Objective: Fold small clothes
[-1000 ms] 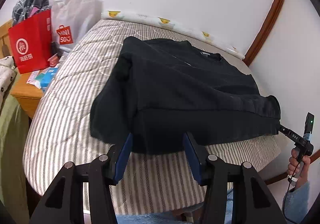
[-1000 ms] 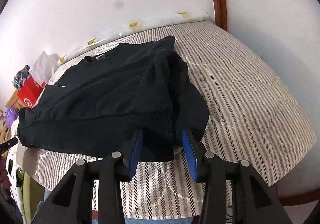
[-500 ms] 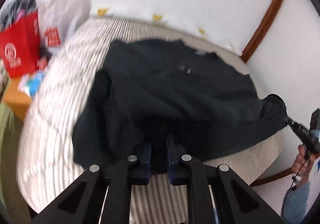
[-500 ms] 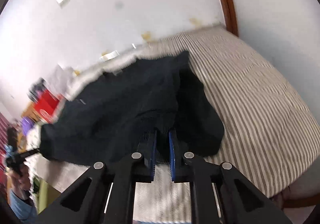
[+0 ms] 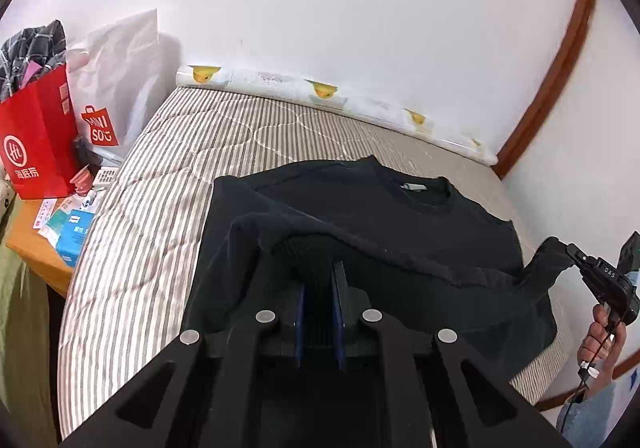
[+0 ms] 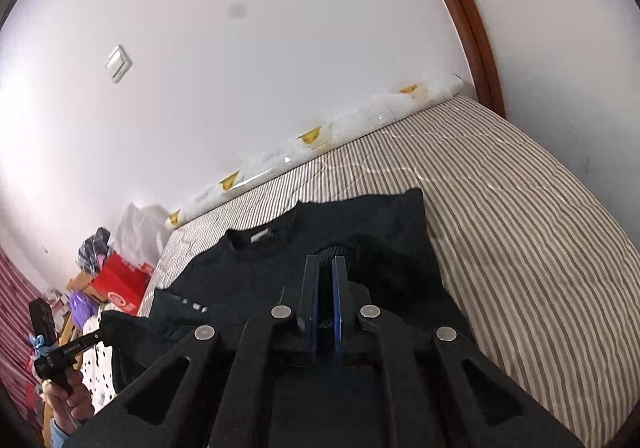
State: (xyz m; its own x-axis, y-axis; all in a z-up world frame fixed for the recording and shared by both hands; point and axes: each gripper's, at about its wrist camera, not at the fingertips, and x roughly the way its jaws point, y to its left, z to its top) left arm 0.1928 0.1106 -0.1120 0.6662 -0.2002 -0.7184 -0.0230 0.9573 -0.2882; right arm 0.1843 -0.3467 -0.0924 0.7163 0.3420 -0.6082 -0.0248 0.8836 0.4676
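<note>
Off to the left of my left gripper (image 5: 318,298) sit a red bag (image 5: 38,135) and a white bag (image 5: 116,87), out of the way. The left gripper is clamped on the ribbed hem of the black sweater (image 5: 360,215), lifted off the striped bed (image 5: 168,175). Ahead of it the collar end lies flat, neck label showing. My right gripper (image 6: 325,298) is likewise pinched onto the hem at the other corner, raised. I judge the first fold is only begun: the hem is up but not yet laid over the chest, and the later folds remain.
</note>
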